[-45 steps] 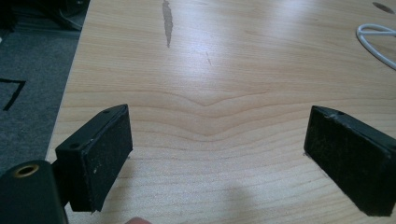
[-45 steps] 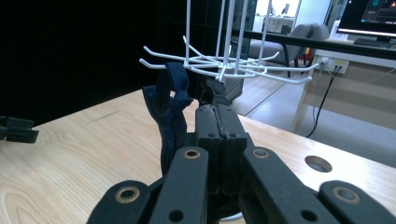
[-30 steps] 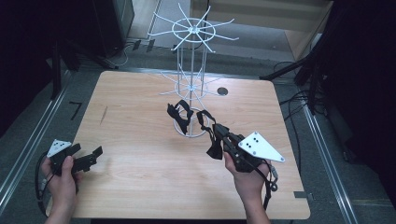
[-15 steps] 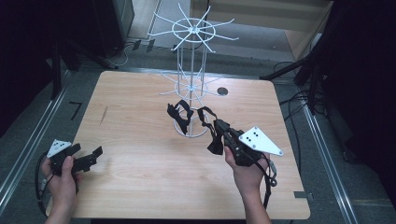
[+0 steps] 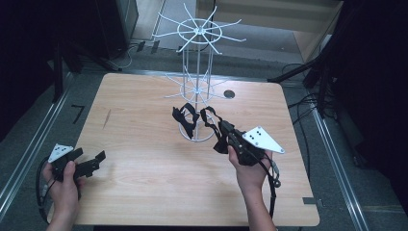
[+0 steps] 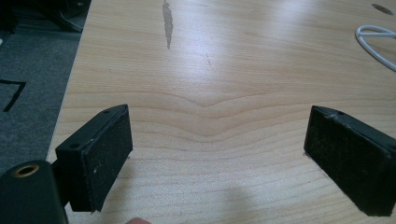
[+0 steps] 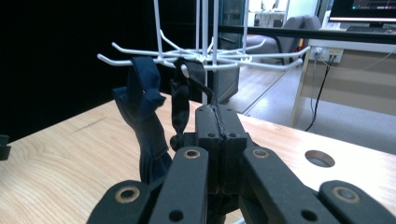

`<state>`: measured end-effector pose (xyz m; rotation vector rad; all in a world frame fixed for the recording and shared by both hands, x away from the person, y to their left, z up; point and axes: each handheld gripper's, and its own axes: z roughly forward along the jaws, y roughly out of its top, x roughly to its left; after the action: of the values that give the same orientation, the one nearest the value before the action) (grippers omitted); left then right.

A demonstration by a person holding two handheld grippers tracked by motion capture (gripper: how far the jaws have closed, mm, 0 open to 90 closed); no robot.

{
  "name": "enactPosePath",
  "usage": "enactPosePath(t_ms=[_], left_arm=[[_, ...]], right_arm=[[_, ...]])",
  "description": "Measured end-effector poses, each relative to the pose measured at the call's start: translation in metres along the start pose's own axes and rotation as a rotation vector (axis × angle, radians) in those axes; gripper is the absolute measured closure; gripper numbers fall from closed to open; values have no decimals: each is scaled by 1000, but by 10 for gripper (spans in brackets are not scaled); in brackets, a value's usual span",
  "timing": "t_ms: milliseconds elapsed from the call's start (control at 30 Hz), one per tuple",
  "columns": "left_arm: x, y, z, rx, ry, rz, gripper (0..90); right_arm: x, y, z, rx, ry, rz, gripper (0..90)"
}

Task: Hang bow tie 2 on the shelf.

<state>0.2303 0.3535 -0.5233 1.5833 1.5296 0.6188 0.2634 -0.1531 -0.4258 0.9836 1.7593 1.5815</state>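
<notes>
R claw has crept in toward the wire rack since a sec ago, jaws clamped on a thin black strap looped over a lower hook. A second dark strap hangs just beside it. I reckon the hang is nearly done; release next. L claw parked low over the bench, jaws apart, nothing between.

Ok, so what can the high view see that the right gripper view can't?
High view: the left hand with its open left gripper, the right hand, and the rack's top ring. Right gripper view: a monitor and a chair far behind, plus a close look at the right gripper shut on the black strap. Both: the rack, the blue strap, the table and its hole.
</notes>
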Motion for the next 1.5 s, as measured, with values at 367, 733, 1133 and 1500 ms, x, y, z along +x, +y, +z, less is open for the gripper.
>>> enactPosePath(t_ms=[367, 733, 1133, 1500], left_arm=[[0, 0, 0, 1, 0, 2, 83], [-1, -1, -1, 3, -1, 1, 82], [-1, -1, -1, 2, -3, 2, 82], [-1, -1, -1, 2, -4, 2, 82]], right_arm=[[2, -14, 11, 44, 4, 5, 899], [6, -18, 41, 57, -10, 55, 900], [0, -22, 64, 81, -27, 110, 793], [-4, -31, 52, 74, -8, 89, 379]])
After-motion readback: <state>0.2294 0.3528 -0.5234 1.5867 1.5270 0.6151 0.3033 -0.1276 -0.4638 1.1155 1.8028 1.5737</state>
